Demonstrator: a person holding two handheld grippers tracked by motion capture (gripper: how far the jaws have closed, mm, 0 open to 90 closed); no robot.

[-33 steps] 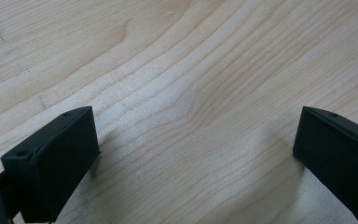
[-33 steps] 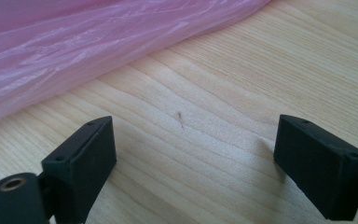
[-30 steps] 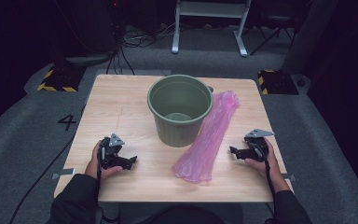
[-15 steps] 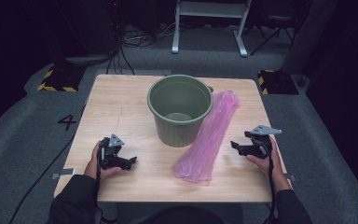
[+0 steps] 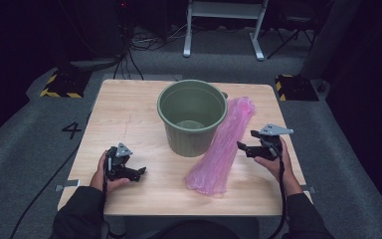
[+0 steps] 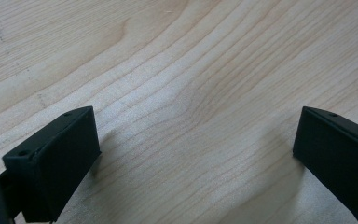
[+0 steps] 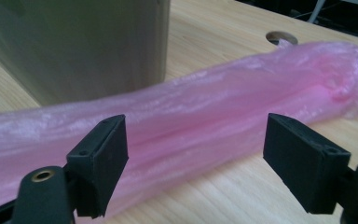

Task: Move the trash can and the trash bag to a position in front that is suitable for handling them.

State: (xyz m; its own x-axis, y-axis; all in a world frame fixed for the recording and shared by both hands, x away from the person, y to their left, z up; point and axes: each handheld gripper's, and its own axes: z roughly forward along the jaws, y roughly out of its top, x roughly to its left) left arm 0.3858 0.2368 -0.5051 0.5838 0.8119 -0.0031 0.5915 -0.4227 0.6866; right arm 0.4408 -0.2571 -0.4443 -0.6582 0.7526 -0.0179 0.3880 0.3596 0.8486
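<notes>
Two handheld grippers beside a pink plastic bag [image 5: 222, 147] and green bucket [image 5: 191, 117].
Right gripper [image 5: 246, 148] jaws apart, just been closing slightly, empty, aimed at bag; left gripper [image 5: 138, 173] jaws apart over table [image 5: 129, 107].

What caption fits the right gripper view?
Open right gripper facing the pink plastic bag beside the green bucket.

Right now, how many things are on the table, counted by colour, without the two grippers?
Green: 1, the bucket
Pink: 1, the plastic bag, lying long beside the bucket
Total: 2
</notes>
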